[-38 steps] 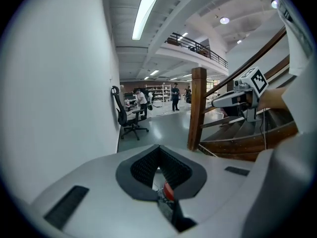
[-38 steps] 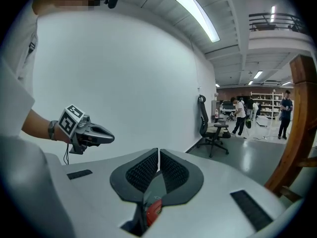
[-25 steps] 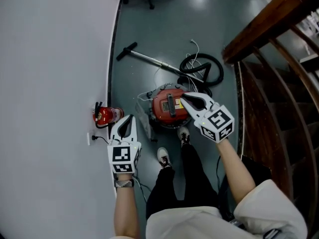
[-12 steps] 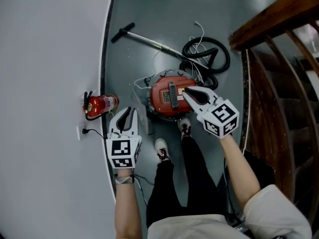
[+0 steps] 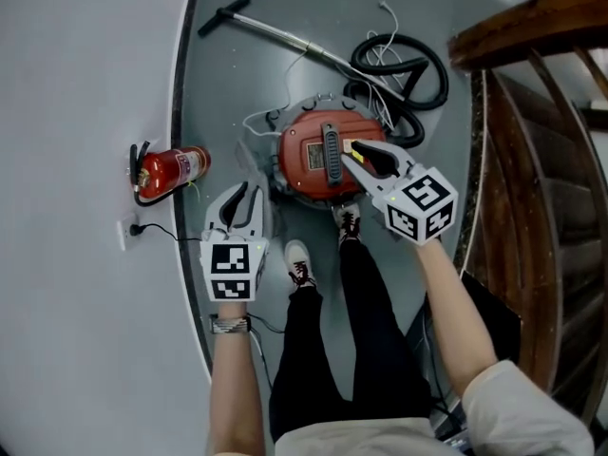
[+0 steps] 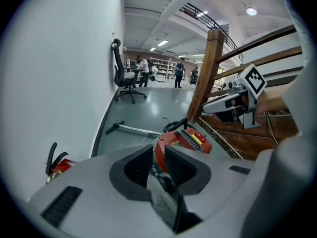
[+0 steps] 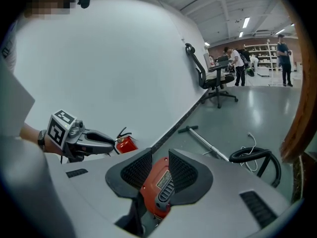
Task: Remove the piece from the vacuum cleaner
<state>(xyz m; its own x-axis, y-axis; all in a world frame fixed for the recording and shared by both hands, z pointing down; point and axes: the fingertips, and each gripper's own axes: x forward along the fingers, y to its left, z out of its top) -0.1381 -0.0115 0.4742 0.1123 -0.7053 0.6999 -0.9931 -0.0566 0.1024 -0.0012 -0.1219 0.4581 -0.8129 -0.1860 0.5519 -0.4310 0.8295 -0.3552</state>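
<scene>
A round red plastic vacuum cleaner (image 5: 309, 160) sits on the grey floor (image 5: 247, 84), between the curved white wall (image 5: 76, 84) at the floor's left edge and the brown wooden staircase (image 5: 532, 160) at its right edge. A dark grey ribbed handle strip runs along its top, with a small yellow mark beside it. A black coiled hose (image 5: 404, 60) lies just behind it, and a silver metal wand with a black T-handle (image 5: 280, 34) stretches toward the wall. A red fire extinguisher (image 5: 171, 169) stands against the wall. The person's 2 dark shoes with white soles (image 5: 299, 262) stand just in front of the vacuum cleaner.

The left gripper (image 5: 245, 194) hovers over the floor between the fire extinguisher and the vacuum cleaner. Its jaws have just been opening and stand a little apart, gripping nothing. The right gripper (image 5: 353, 152) hangs over the top of the vacuum cleaner, beside the handle strip. Its jaws have also just been opening; a narrow gap shows between them, with the red body seen through it, and the pads press on nothing.
</scene>
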